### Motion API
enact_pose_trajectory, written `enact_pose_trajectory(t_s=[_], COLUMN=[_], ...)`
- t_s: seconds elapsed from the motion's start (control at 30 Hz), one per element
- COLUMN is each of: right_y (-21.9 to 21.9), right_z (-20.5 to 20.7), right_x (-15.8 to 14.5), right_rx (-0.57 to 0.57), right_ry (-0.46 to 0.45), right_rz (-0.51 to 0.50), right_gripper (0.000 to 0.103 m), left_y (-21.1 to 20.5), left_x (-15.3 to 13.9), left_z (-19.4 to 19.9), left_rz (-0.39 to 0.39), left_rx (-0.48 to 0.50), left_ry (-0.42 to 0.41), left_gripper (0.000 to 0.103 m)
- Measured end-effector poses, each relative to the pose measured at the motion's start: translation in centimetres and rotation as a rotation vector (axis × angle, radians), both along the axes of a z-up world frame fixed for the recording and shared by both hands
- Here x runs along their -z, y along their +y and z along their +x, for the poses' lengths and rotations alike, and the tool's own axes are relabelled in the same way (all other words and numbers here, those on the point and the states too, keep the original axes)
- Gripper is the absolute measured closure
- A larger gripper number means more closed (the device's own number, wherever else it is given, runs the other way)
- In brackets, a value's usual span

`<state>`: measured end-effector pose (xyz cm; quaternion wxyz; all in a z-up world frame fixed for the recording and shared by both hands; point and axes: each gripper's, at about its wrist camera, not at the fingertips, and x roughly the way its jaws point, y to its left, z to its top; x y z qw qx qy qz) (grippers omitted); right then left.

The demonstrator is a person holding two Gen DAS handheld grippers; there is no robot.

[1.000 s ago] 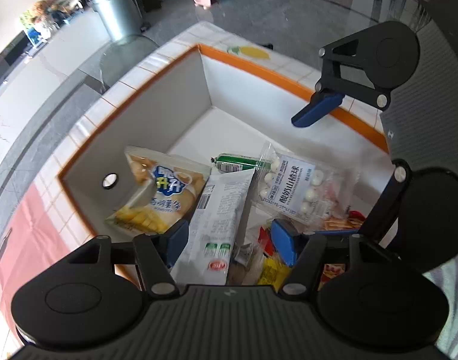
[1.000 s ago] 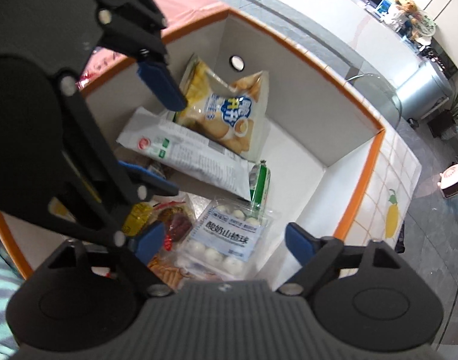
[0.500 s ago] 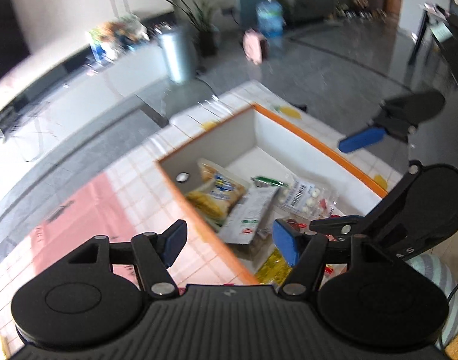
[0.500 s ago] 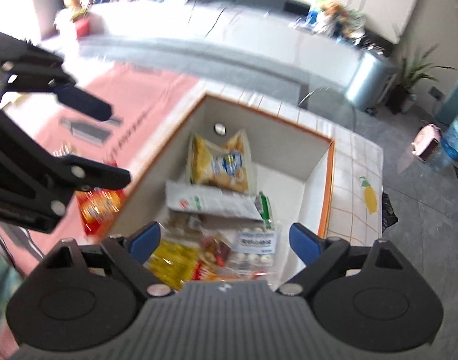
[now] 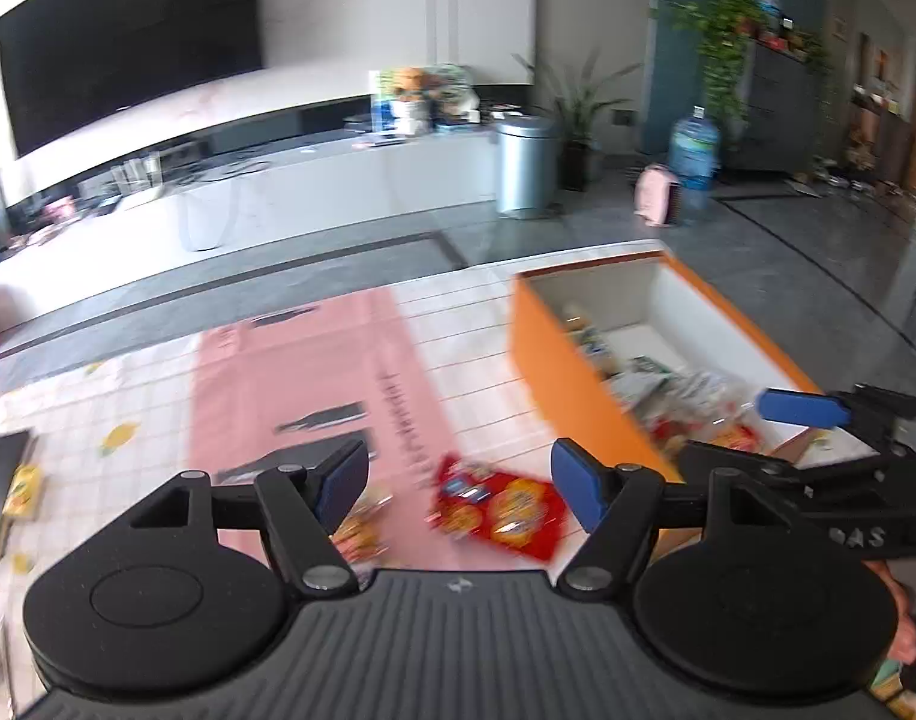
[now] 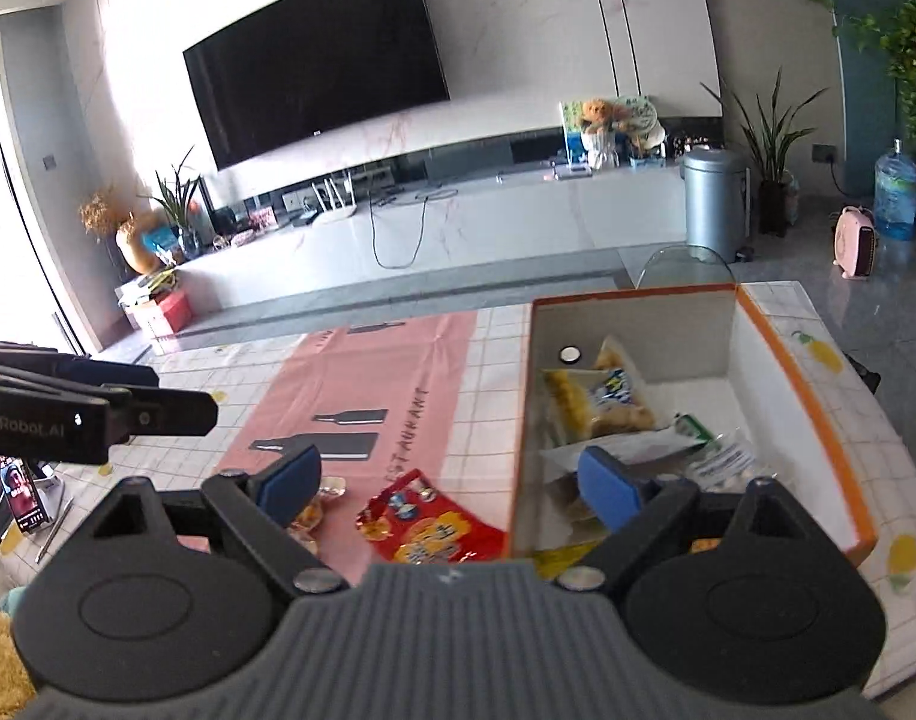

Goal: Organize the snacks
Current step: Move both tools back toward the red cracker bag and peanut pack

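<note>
The red snack packet [image 6: 437, 525] lay flat on the counter [image 6: 493, 420], on the pink runner [image 6: 368, 396], just beside the orange-rimmed box [image 6: 811, 420] and outside its left wall. Its long axis ran slantwise, one end toward the box's near corner, the other toward the counter's left edge. A smaller wrapped snack [image 6: 311, 513] sat just left of it, partly hidden behind a blue pad.

Inside the box a yellow chip bag [image 6: 601, 399] leaned near the far wall, with a white packet [image 6: 625, 450] and a clear bag of white balls [image 6: 727, 459] nearer; the near end of the box was cut off by the claw body. The far right part of the box floor showed bare white.

The left claw [image 5: 458, 483] hung wide open above the red packet, holding nothing. The right claw [image 6: 452, 477] was likewise spread wide and empty, one pad over the runner, the other over the box.

The left wrist view was motion-blurred, so labels were unreadable. A phone [image 6: 23, 495] stood near the counter's left edge.
</note>
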<state>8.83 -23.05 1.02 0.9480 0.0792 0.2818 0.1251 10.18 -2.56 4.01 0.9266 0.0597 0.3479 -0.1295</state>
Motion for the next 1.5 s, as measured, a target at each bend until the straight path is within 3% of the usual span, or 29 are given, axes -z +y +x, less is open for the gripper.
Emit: enact_pose_trajectory(t_s=[0.27, 0.4, 0.77, 1.0, 1.17, 1.37, 1.5], right_y=[7.1, 9.5, 12.8, 13.9, 14.2, 12.6, 12.8], right_z=[-3.3, -3.3, 3.1, 8.6, 11.0, 12.9, 13.3], right_x=[2.7, 5.4, 9.2, 12.3, 14.7, 15.8, 16.5], right_rx=[-0.068, -0.089, -0.254, -0.266, -0.222, -0.158, -0.183], right_ry=[-0.096, -0.070, 0.035, 0.106, 0.173, 0.251, 0.248], right_rz=[-0.120, -0.160, -0.374, -0.506, -0.523, -0.435, -0.445], right_gripper=[0.014, 0.015, 0.018, 0.018, 0.017, 0.017, 0.014], left_y=[6.0, 7.7, 8.9, 8.8, 9.5, 9.3, 9.1], left_x=[3.8, 6.0, 7.9, 9.1, 10.1, 11.1, 12.2], left_z=[-1.5, -2.4, 0.3, 3.1, 5.1, 6.8, 7.6], left_rz=[-0.052, -0.073, -0.108, -0.087, -0.106, -0.101, -0.098], left_rx=[-0.125, -0.159, -0.120, -0.095, -0.119, -0.103, -0.108], left_ry=[0.099, 0.143, 0.192, 0.218, 0.253, 0.289, 0.319], left_gripper=[0.021, 0.021, 0.021, 0.021, 0.024, 0.024, 0.024])
